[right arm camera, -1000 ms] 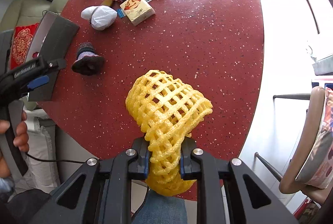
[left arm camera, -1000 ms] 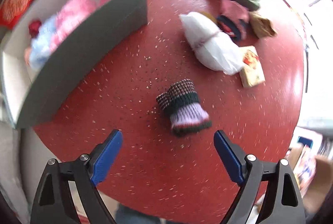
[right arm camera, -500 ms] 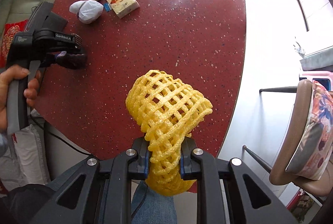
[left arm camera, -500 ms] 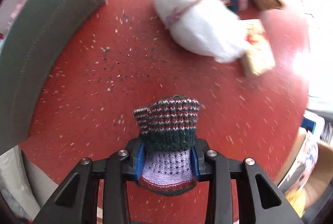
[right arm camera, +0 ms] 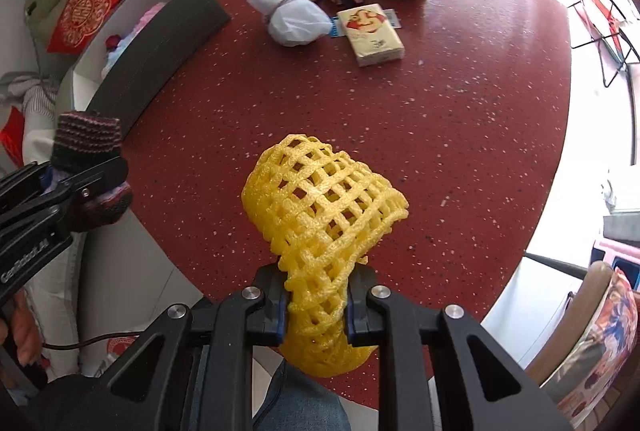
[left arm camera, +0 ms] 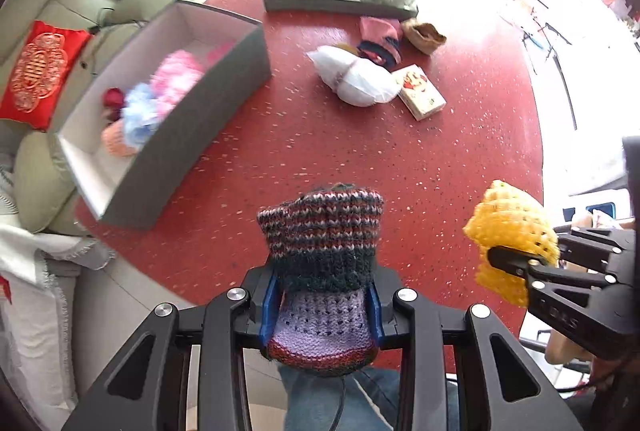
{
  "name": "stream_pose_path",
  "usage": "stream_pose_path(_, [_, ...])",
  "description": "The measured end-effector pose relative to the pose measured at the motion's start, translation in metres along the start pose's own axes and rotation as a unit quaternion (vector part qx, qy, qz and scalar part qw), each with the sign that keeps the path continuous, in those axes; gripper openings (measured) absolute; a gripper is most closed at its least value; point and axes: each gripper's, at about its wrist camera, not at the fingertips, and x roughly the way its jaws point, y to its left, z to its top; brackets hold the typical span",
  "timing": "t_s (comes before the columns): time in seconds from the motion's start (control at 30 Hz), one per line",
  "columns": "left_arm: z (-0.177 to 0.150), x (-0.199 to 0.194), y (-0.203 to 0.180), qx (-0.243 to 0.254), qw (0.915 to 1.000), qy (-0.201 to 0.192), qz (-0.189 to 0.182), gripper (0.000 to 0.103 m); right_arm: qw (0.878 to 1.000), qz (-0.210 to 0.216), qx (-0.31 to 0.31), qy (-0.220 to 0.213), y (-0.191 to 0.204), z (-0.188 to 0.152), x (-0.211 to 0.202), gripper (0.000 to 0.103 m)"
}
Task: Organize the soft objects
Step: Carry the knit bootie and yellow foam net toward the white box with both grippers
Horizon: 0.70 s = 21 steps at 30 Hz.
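Your left gripper is clamped on the striped knitted sock in maroon, dark green and lilac; its blue pads press the lilac band and the cuff projects forward past the fingertips. Your right gripper is fully closed on the yellow foam mesh fruit sleeve, whose open end also points forward. Both items hang above the near edge of the red speckled round table. The open grey rectangular storage box with a white interior lies forward and to the left of both grippers, its long axis running diagonally away. The left gripper is nearer to it, so deposit the sock first, probably.
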Motion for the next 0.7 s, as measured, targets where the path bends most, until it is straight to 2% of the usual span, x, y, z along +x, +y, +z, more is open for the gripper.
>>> stream_pose_path(0.17, [-0.01, -0.028, 0.016, -0.035, 0.999, -0.023, 0.016, 0.036, 0.999, 0.011, -0.048, 0.007, 0.03, 0.005, 0.001, 0.022])
stream_pose_path(0.43, [-0.026, -0.068, 0.052, -0.07, 0.9946, -0.064, 0.042, 0.036, 0.997, 0.015, -0.072, -0.011, 0.066, 0.022, -0.006, 0.022])
stream_pose_path(0.7, [-0.041, -0.089, 0.075, -0.079, 0.9908, -0.083, 0.073, 0.036, 0.994, 0.004, -0.111, -0.021, 0.116, 0.036, -0.006, 0.022])
